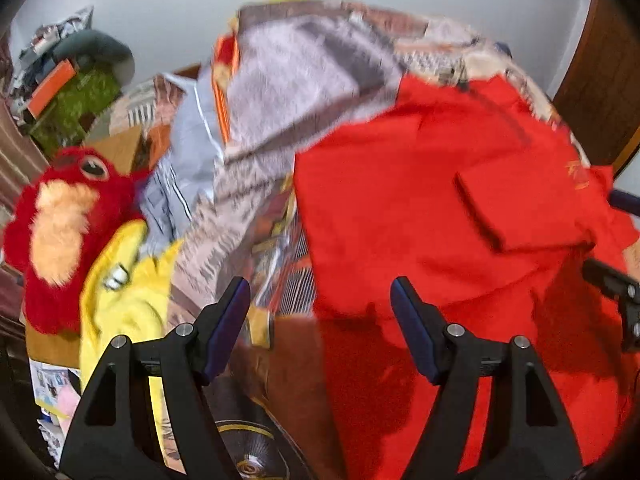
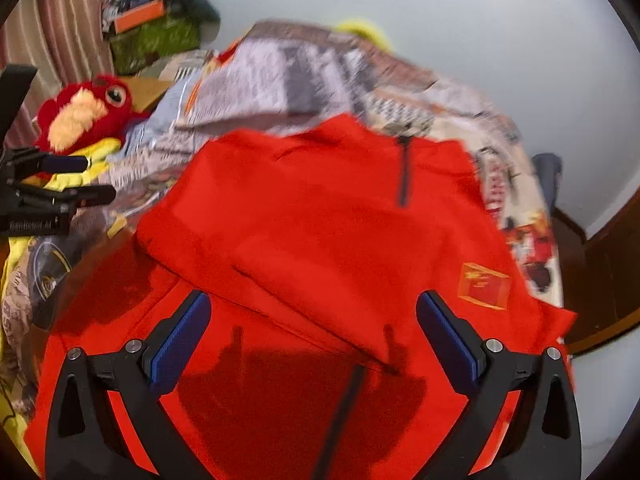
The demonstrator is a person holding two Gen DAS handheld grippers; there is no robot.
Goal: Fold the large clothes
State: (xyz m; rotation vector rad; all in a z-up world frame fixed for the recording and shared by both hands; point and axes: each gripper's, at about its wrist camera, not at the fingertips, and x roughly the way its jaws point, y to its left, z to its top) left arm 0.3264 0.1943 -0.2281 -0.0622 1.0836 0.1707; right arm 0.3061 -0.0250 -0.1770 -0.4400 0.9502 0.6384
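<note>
A large red jacket (image 2: pixel 320 220) with a dark zip and a yellow chest logo lies partly folded on a patterned bedspread (image 2: pixel 312 68); a sleeve is laid across its front. It also shows in the left wrist view (image 1: pixel 440 208). My right gripper (image 2: pixel 314 332) is open and empty just above the jacket's lower part. My left gripper (image 1: pixel 320 312) is open and empty over the jacket's left edge and the bedspread (image 1: pixel 304 72). The left gripper also shows at the left edge of the right wrist view (image 2: pixel 92 178).
A red plush toy (image 1: pixel 64 232) and a yellow garment (image 1: pixel 124 296) lie left of the jacket. Boxes and clutter (image 1: pixel 68 92) are piled at the far left. A grey striped garment (image 1: pixel 180 168) lies beyond. A wooden door frame (image 1: pixel 600 92) stands at right.
</note>
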